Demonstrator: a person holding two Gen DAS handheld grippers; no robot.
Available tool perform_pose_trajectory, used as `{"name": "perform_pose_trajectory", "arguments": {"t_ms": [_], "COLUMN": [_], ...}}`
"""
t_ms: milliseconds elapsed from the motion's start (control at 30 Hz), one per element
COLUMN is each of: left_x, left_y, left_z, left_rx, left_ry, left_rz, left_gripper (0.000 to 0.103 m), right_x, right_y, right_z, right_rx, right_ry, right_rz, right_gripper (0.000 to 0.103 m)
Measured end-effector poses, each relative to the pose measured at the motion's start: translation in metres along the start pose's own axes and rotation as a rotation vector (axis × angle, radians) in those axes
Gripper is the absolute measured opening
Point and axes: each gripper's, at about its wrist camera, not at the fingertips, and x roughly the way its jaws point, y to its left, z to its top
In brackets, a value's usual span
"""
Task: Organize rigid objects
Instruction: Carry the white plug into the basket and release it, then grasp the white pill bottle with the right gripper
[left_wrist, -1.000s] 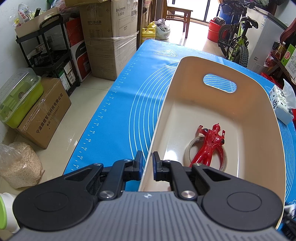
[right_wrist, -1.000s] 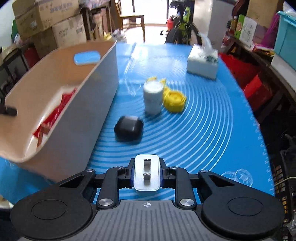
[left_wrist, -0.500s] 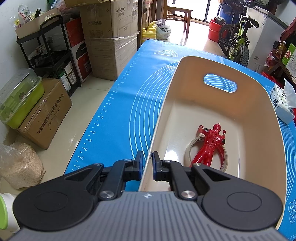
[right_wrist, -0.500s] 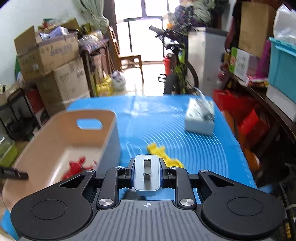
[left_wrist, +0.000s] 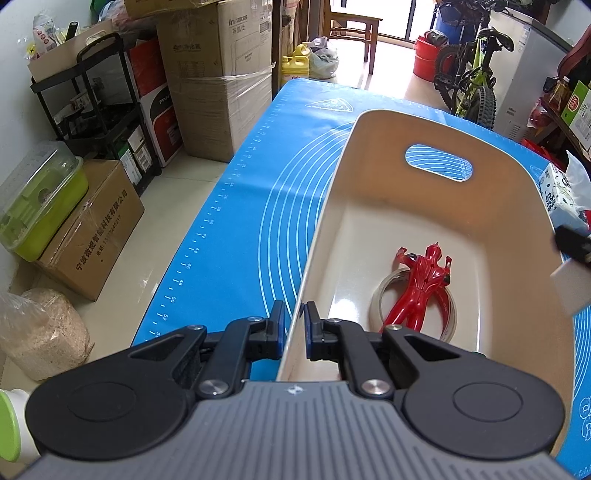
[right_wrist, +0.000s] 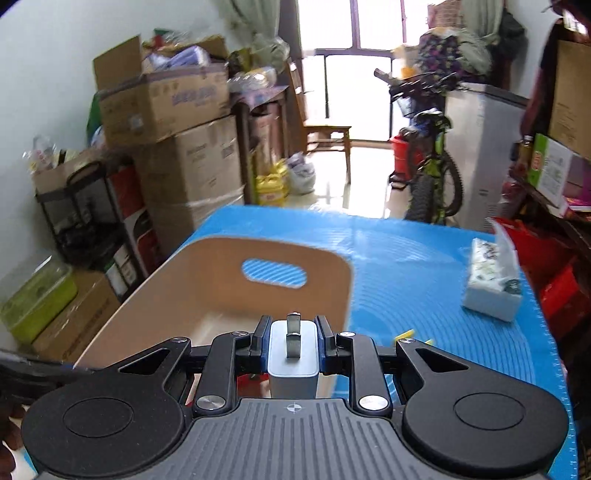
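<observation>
A cream plastic bin (left_wrist: 509, 192) with a handle slot stands on the blue mat (left_wrist: 258, 177). My left gripper (left_wrist: 293, 325) is shut on the bin's near left wall. Inside lie a red toy figure (left_wrist: 421, 284) and a tape ring (left_wrist: 448, 314). My right gripper (right_wrist: 293, 343) is shut on a white charger plug (right_wrist: 293, 363), prongs forward, held above the bin (right_wrist: 177, 295). That charger (left_wrist: 570, 288) and a gripper finger show at the right edge of the left wrist view.
A tissue box (right_wrist: 493, 286) lies on the mat at the right. A yellow object (right_wrist: 404, 336) peeks out beside the right gripper. Cardboard boxes (left_wrist: 218, 77), a black shelf (left_wrist: 92, 110) and a bicycle (right_wrist: 432, 173) stand around the table.
My right gripper has lifted the charger from low over the mat and swung it left, over the bin. My left gripper has kept its hold on the bin wall.
</observation>
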Motion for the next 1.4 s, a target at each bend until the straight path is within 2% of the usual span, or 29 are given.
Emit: {"name": "perform_pose_trajectory", "arguments": {"t_ms": [333, 400, 533, 600, 667, 833, 967, 1100, 1200, 1267, 1400], "left_x": [0.000, 0.000, 0.001, 0.001, 0.001, 0.002, 0.002, 0.001, 0.002, 0.001, 0.002], "left_y": [-0.003, -0.003, -0.003, -0.003, -0.004, -0.005, -0.005, -0.005, -0.005, -0.005, -0.005], "left_z": [0.000, 0.000, 0.000, -0.001, 0.000, 0.000, -0.001, 0.000, 0.000, 0.000, 0.000], "left_rx": [0.006, 0.008, 0.010, 0.013, 0.014, 0.017, 0.015, 0.015, 0.015, 0.016, 0.015], "left_ry": [-0.001, -0.003, -0.001, -0.001, -0.001, -0.001, -0.002, -0.001, -0.001, -0.001, -0.001], "left_rz": [0.003, 0.004, 0.008, 0.009, 0.011, 0.018, 0.019, 0.019, 0.018, 0.019, 0.019], "left_gripper": [0.012, 0.012, 0.013, 0.013, 0.013, 0.013, 0.013, 0.013, 0.013, 0.013, 0.013], "right_x": [0.028, 0.032, 0.028, 0.026, 0.023, 0.014, -0.004, -0.009, -0.010, -0.008, -0.002], "right_y": [0.031, 0.033, 0.038, 0.033, 0.025, 0.006, -0.016, -0.033, -0.050, -0.066, -0.086], "right_z": [-0.028, -0.033, -0.036, -0.034, -0.030, -0.015, -0.002, 0.004, 0.006, 0.006, 0.003], "right_rx": [-0.116, -0.126, -0.167, -0.139, -0.106, -0.033, 0.001, 0.038, 0.045, 0.036, 0.069], "right_ry": [0.155, 0.192, 0.191, 0.192, 0.189, 0.153, 0.085, 0.057, 0.047, 0.036, 0.051], "right_rz": [0.041, 0.051, 0.052, 0.072, 0.092, 0.111, 0.063, 0.031, -0.025, -0.106, -0.135], "right_gripper": [0.033, 0.036, 0.038, 0.050, 0.058, 0.065, 0.071, 0.075, 0.076, 0.076, 0.077]}}
